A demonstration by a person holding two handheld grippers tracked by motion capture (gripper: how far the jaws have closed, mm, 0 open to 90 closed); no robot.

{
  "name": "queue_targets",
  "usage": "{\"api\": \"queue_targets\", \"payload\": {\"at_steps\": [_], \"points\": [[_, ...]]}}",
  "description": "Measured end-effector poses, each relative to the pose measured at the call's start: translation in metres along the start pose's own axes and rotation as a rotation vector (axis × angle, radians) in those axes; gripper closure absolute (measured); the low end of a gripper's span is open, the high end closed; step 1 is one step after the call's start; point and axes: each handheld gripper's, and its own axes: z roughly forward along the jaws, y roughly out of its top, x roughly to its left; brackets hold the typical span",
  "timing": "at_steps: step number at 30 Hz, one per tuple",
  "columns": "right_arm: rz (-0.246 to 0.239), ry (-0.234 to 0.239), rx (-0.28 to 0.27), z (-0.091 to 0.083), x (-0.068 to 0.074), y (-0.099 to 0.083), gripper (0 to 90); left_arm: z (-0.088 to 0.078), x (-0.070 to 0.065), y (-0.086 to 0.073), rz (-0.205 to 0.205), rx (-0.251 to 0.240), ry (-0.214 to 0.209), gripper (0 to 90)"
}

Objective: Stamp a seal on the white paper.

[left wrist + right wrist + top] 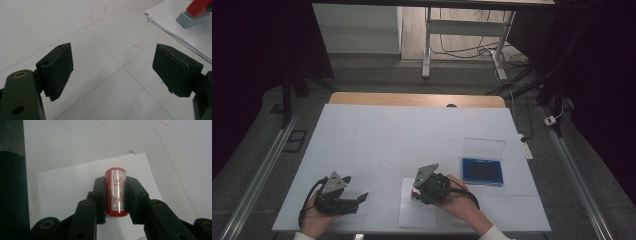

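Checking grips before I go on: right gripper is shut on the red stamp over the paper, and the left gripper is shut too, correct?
Not quite. The left gripper is open, shown in the left gripper view. The right gripper is shut on the red stamp over the paper.

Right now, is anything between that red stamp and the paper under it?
Nothing visible: the right hand-held gripper is shut on the stamp directly over the paper. Whether they touch cannot be told.
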Motion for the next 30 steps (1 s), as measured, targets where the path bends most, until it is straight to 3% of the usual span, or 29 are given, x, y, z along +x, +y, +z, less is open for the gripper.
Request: {"api": "queue_targets", "payload": {"at_steps": [4, 30], "points": [[0.001, 0.002, 0.021, 0.0024, -0.0004, 0.0002, 71.0, -0.0002, -0.0009, 0.0000, 0.000, 0.001, 0.002, 17.3], [0.017, 0.009, -0.005, 0.0041, -0.0008, -0.0041, 71.3, 0.0005, -0.0014, 0.0004, -0.004, 0.002, 0.002, 17.3]]}}
